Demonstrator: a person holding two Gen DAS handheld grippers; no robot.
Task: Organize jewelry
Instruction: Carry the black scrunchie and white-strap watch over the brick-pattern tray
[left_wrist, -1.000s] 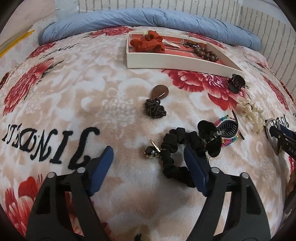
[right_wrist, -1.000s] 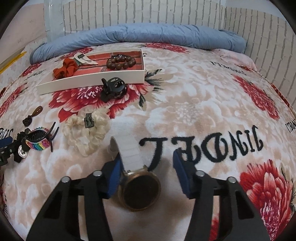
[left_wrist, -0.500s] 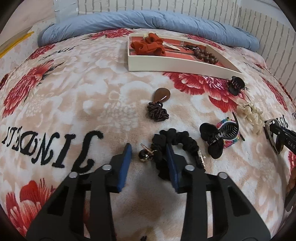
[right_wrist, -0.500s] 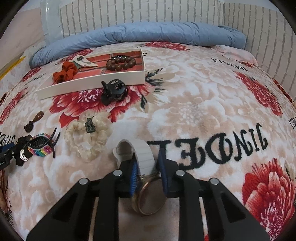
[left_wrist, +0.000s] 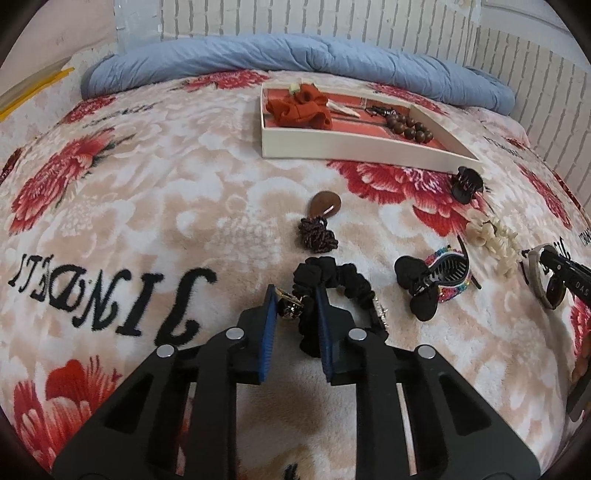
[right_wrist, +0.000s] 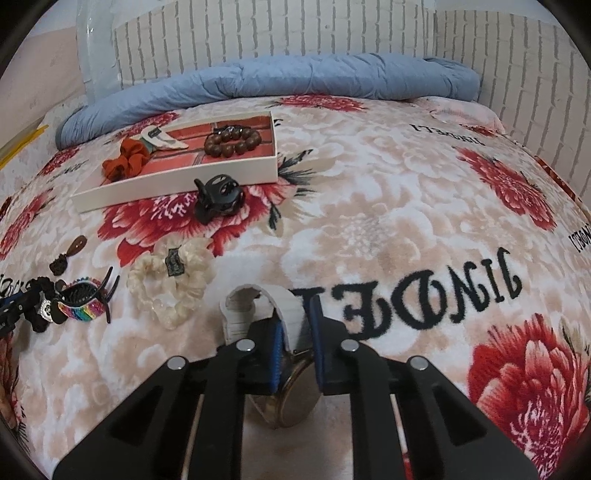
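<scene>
I am holding the left tongs (left_wrist: 295, 306) clamped on the black scrunchie (left_wrist: 334, 291) and its small charm, on the bed. The right tongs (right_wrist: 297, 332) are closing on the white watch strap (right_wrist: 275, 310), which sits pinched between the pads, the watch (right_wrist: 295, 398) lying just under them.

Done: the tray (left_wrist: 354, 149), well ahead of the left tongs, is already holding a red scrunchie (left_wrist: 299, 109), a bead bracelet (left_wrist: 410, 125) and a pale clip.

Left: the black claw clip (right_wrist: 218, 197), cream scrunchie (right_wrist: 173, 280), rainbow clip (left_wrist: 441, 280) and brown pendant (left_wrist: 325, 205) are lying loose between tongs and tray.

Writing: the blanket (right_wrist: 369, 229) reads, upside down, roughly "JINDELI".
</scene>
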